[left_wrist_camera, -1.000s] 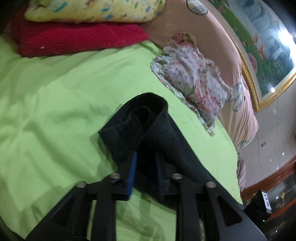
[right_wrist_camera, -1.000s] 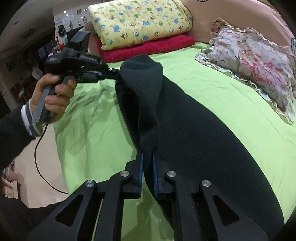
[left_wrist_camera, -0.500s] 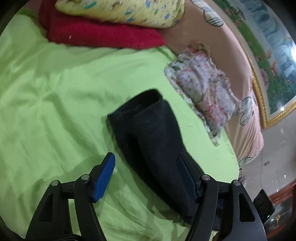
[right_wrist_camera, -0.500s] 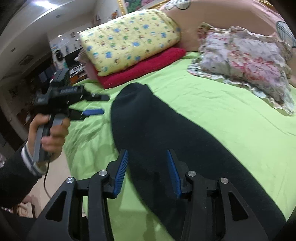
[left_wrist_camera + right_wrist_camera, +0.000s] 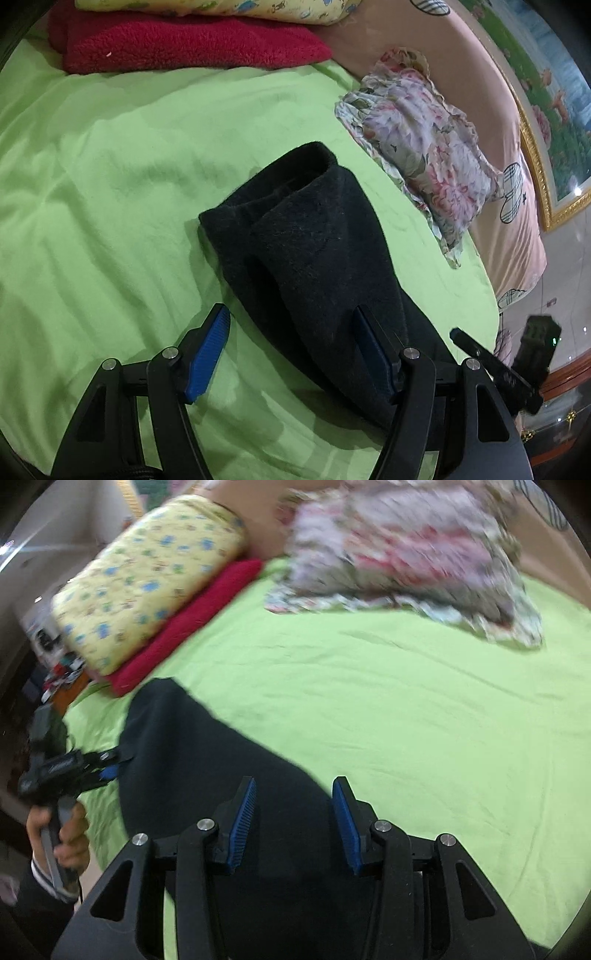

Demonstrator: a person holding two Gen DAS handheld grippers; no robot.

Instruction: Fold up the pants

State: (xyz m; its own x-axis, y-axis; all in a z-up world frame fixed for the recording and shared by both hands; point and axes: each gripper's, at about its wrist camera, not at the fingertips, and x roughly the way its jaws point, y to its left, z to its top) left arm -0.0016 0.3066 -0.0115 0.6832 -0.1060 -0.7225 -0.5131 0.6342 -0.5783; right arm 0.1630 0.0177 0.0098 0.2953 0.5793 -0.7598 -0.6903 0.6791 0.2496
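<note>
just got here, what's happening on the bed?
A person with handheld tongs in each hand is folding black pants on a green bedsheet. The pants lie in a long doubled strip. Both the left tongs and right tongs are open above the fabric, gripping nothing.

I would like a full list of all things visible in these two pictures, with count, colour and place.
pants: one, black, folded lengthwise on the sheet
bed sheet: one, light green, covers the bed
blanket: one, red, at far edge
patterned quilt: one, yellow, on the blanket
floral pillow: one, pink and white, beside headboard
headboard: one, pink
framed picture: one, gold frame, on wall
left tool: open, over the pants
right tool: open, over the pants
hand: one, grips left tool's handle
</note>
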